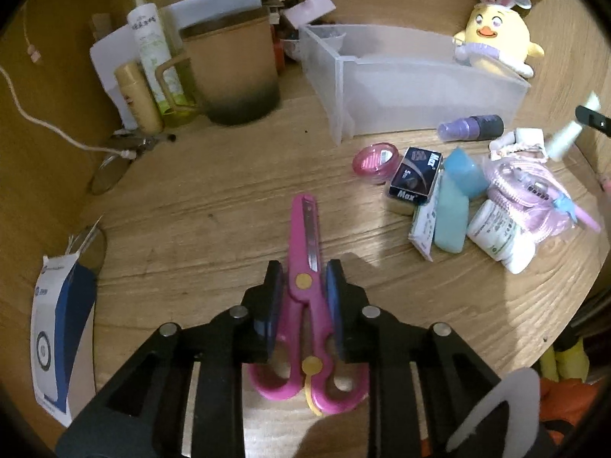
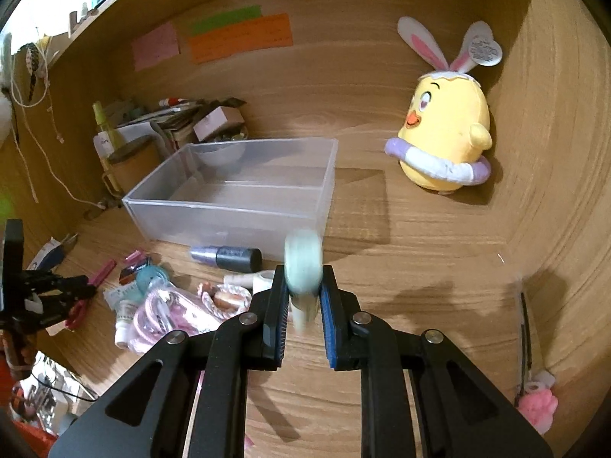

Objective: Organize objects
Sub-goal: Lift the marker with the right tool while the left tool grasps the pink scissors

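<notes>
Clearly, the left gripper was closed on the pink scissors, which were clamped near the pivot with the blades pointing to 12 o'clock and the handle loops hanging behind the pads. The right gripper was narrowed onto a small pale-green fan, held by its stem; the head was blurred, so the exact contact could not be judged.

A slip was considered possible on both sides. The scissors were held on a thin, smooth part, so they could be turned or dropped if the grip was loosened or the tool was tilted. The fan was top-heavy and could be rotated between the pads.

The translucent bin, seemingly empty, was seen at 11 o'clock from the right gripper. The remaining clutter was seen at 2 o'clock from the left one, just beside the bin.

The surface was a wood-grain desk enclosed by wooden walls, with a yellow plush chick at the back and sticky notes above.
</notes>
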Available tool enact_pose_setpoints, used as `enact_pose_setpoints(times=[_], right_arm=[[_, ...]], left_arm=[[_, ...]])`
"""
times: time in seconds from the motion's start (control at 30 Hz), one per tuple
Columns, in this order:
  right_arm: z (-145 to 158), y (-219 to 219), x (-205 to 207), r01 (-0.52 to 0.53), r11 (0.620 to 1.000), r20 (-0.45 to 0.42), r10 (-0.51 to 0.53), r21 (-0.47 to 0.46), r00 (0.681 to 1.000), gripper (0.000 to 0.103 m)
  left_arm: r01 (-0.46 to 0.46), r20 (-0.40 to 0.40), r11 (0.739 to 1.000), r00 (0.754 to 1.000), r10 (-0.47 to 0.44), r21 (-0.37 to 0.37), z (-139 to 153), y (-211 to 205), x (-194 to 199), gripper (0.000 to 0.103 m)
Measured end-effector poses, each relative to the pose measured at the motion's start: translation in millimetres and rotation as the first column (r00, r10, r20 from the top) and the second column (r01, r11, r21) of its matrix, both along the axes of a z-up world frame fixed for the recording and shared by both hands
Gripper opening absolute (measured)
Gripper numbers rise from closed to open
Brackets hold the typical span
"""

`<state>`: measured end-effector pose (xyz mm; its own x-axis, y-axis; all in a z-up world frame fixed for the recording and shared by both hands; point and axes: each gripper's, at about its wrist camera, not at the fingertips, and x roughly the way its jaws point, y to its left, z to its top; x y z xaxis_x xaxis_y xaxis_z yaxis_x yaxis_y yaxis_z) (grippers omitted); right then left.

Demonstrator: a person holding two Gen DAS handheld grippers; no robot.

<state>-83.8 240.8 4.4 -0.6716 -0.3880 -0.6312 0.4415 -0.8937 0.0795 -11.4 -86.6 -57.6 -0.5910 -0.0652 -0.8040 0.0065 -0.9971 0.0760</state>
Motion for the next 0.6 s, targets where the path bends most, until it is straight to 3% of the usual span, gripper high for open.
enact_pose_setpoints(times=[0.13, 0.2, 0.37, 0.6], right_arm=[[1.5, -4.9, -3.0, -0.013, 1.0, -0.008, 0.013, 0.004, 1.0, 0.014], [1.1, -6.3, -5.8, -0.012, 1.0, -0.006, 0.012, 0.005, 1.0, 0.014], [-0.6, -3.4, -11.0, -0.003, 1.0, -0.006, 0.003, 0.002, 1.0, 0.014], [1.8, 5.4, -20.1, 0.025, 1.0, 0.004, -0.025, -0.005, 1.0, 0.014]], left_arm=[[0.002, -0.003, 0.999, 1.0, -0.002, 0.043, -0.5, -5.7, -7.0, 0.018], [-0.026, -0.01, 0.999, 1.0, 0.026, 0.027, -0.8, -7.6, -8.9, 0.018], [-0.074, -0.086, 0.997, 0.994, 0.075, 0.019, 9.1, -12.7, -2.9, 0.018], [-0.085, -0.221, 0.994, 0.97, 0.096, 0.063, 46.7, -12.7, 2.1, 0.018]])
